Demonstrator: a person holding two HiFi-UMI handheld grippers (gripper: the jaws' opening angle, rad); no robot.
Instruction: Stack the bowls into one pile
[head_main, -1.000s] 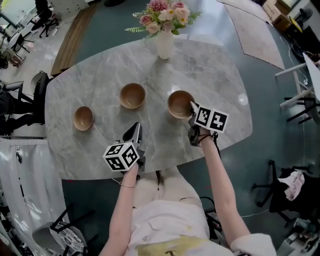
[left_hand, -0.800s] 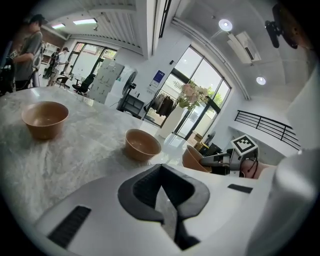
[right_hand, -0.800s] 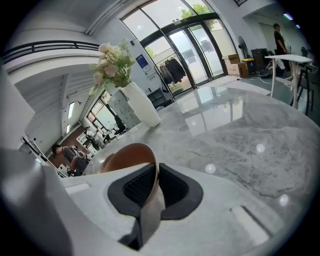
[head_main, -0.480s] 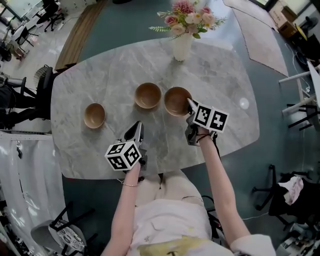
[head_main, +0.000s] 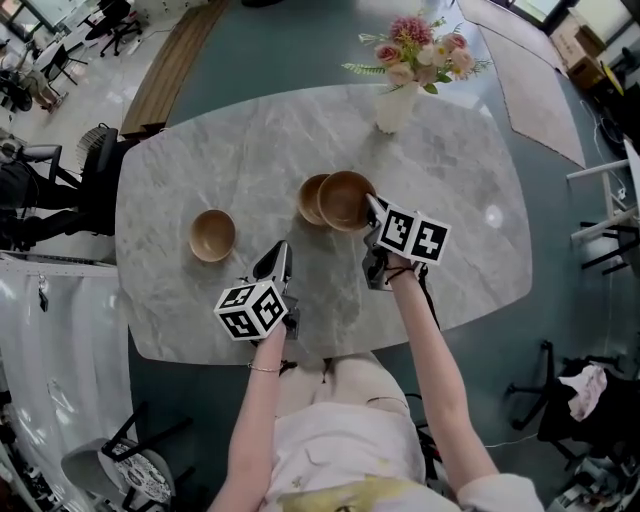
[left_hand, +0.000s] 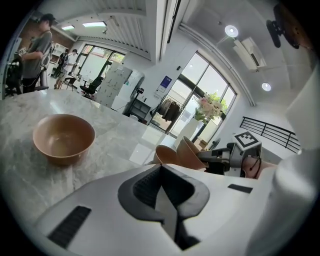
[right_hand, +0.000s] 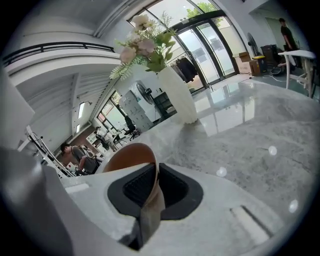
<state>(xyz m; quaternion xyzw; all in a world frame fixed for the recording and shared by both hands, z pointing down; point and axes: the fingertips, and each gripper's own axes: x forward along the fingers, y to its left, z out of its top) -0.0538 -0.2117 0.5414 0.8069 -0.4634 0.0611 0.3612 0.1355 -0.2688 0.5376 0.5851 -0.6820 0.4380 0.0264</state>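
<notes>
Three wooden bowls are on or over the marble table (head_main: 450, 160). A small bowl (head_main: 212, 235) (left_hand: 64, 137) sits alone at the left. My right gripper (head_main: 372, 214) (right_hand: 149, 192) is shut on the rim of a larger bowl (head_main: 345, 200) (right_hand: 127, 155) (left_hand: 192, 149), which hangs tilted. In the head view this bowl overlaps the right side of the middle bowl (head_main: 309, 198) (left_hand: 164, 154), which rests on the table. My left gripper (head_main: 275, 262) (left_hand: 161, 175) hovers near the table's front, between the small and middle bowls, shut with nothing in it.
A white vase of flowers (head_main: 395, 105) (right_hand: 175, 95) stands at the table's far side, behind the bowls. Office chairs (head_main: 95, 160) crowd the table's left end. A person (left_hand: 37, 47) stands in the background of the left gripper view.
My right gripper has carried its bowl leftward across the table until it overlaps the middle bowl. The left gripper has drifted left over the table, jaws unchanged.
</notes>
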